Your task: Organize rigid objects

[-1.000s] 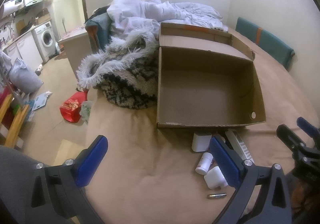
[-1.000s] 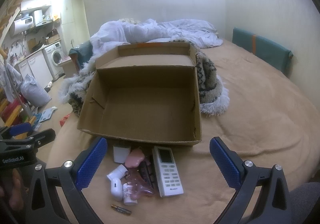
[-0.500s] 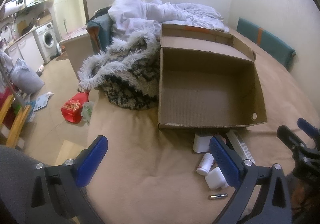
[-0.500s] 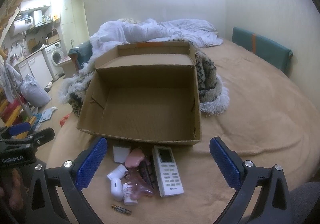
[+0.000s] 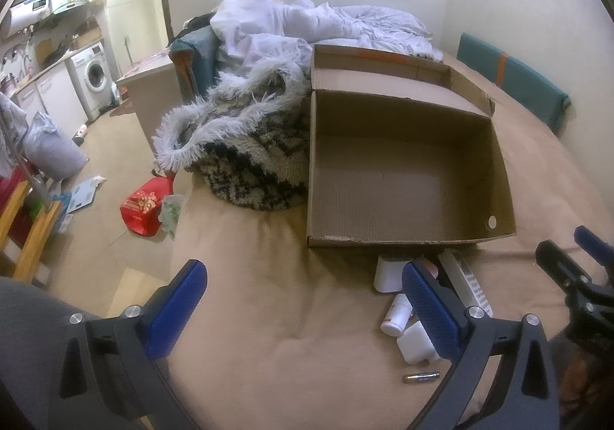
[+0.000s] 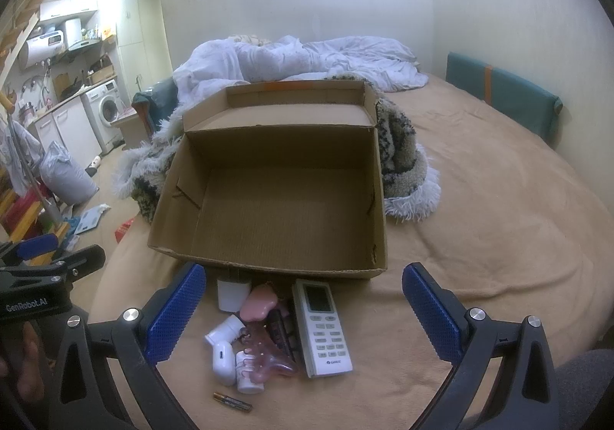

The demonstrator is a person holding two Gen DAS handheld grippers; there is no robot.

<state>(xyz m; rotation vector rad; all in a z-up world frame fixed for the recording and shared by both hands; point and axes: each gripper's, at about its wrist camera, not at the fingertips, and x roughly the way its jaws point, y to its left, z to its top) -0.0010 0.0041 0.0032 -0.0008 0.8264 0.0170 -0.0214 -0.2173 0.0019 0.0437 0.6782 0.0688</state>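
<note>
An empty cardboard box (image 6: 276,215) (image 5: 403,176) lies open on the tan bed. In front of its near wall sits a small pile: a white remote control (image 6: 322,326), a pink hair claw (image 6: 264,349), a white bottle (image 6: 224,353), a small white jar (image 6: 247,374), a white cube (image 6: 232,293) and a battery (image 6: 232,402). My right gripper (image 6: 303,318) hovers open just above and in front of this pile. My left gripper (image 5: 303,309) is open over bare bedding to the left of the pile, its right finger (image 5: 429,311) covering part of it.
A shaggy black-and-white blanket (image 5: 245,146) and a white duvet (image 6: 299,57) lie behind and beside the box. The bed's left edge drops to a floor with a red bag (image 5: 144,205) and clutter. A teal cushion (image 6: 502,96) leans on the right wall.
The left wrist view has shifted slightly, the box and pile sliding a little right and down. The right gripper has barely moved. Both stay open.
</note>
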